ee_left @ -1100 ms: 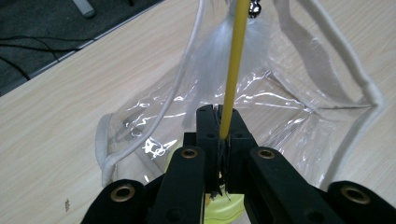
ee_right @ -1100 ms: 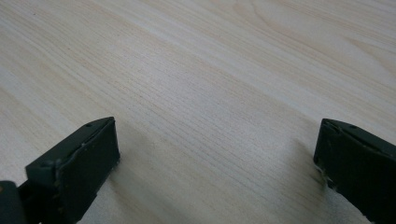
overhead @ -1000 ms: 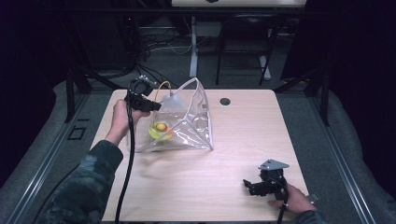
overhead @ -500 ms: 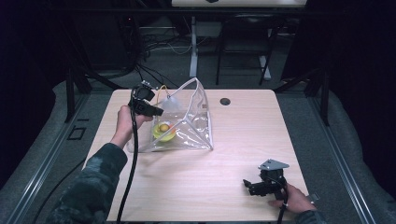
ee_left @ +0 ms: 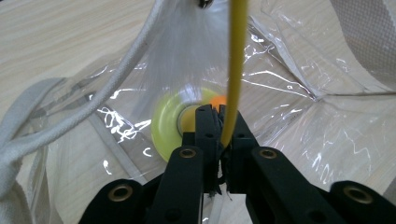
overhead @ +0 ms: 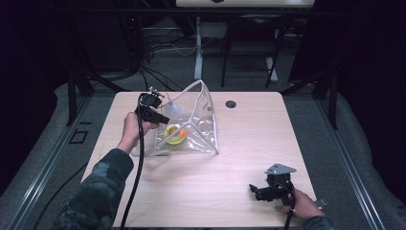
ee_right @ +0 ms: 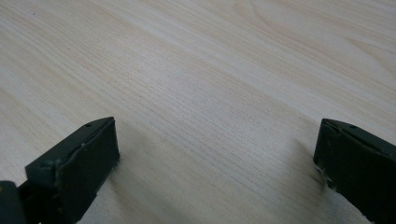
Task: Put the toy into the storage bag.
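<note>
Clear bag (overhead: 194, 122) upright on table, yellow roll (overhead: 174, 134) inside.

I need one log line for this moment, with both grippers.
left gripper: shut on yellow strip, above clear bag | right gripper: open, over bare table | in bag: yellow ring

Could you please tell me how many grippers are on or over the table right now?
2. The left gripper is at the clear bag on the table's far left, shut on a yellow strip. The right gripper sits open near the front right edge.
</note>
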{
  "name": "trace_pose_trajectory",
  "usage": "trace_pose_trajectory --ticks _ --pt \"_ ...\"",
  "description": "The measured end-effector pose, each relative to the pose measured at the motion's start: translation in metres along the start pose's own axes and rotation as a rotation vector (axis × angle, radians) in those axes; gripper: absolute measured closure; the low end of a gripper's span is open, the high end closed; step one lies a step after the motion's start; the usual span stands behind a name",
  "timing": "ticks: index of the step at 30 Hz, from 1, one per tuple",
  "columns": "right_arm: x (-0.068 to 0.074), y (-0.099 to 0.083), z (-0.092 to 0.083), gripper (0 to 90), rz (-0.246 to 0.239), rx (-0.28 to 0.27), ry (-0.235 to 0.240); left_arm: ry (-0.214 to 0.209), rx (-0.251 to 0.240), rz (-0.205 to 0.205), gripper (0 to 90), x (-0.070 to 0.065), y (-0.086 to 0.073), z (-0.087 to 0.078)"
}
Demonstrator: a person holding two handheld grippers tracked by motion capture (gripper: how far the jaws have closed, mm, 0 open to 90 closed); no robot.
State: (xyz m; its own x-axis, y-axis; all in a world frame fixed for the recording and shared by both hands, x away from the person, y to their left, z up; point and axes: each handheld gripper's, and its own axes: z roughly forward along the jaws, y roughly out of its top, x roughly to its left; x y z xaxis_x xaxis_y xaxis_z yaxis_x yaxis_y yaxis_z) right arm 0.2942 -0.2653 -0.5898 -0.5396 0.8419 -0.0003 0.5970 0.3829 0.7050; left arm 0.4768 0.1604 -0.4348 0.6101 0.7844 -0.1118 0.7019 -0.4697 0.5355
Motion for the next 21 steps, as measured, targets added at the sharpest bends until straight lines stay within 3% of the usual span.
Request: trace_pose_trajectory --ticks 4,8,17,21 --pt "0.000 0.000 0.000 0.0 -0.003 0.003 0.001 0.017 -0.034 -0.012 60.0 -0.002 -0.005 -0.012" --pt "0.000 0.000 0.000 0.0 0.000 -0.001 0.000 0.040 -0.052 -0.022 47.4 -0.003 -0.010 -0.023" --pt "0.000 0.000 0.000 0.0 0.000 0.000 0.000 0.127 -0.132 0.019 25.1 -0.011 -0.016 -0.053" --pt "0.000 0.000 0.000 0.0 0.000 0.000 -0.001 0.164 -0.159 0.012 17.1 -0.012 -0.023 -0.067"
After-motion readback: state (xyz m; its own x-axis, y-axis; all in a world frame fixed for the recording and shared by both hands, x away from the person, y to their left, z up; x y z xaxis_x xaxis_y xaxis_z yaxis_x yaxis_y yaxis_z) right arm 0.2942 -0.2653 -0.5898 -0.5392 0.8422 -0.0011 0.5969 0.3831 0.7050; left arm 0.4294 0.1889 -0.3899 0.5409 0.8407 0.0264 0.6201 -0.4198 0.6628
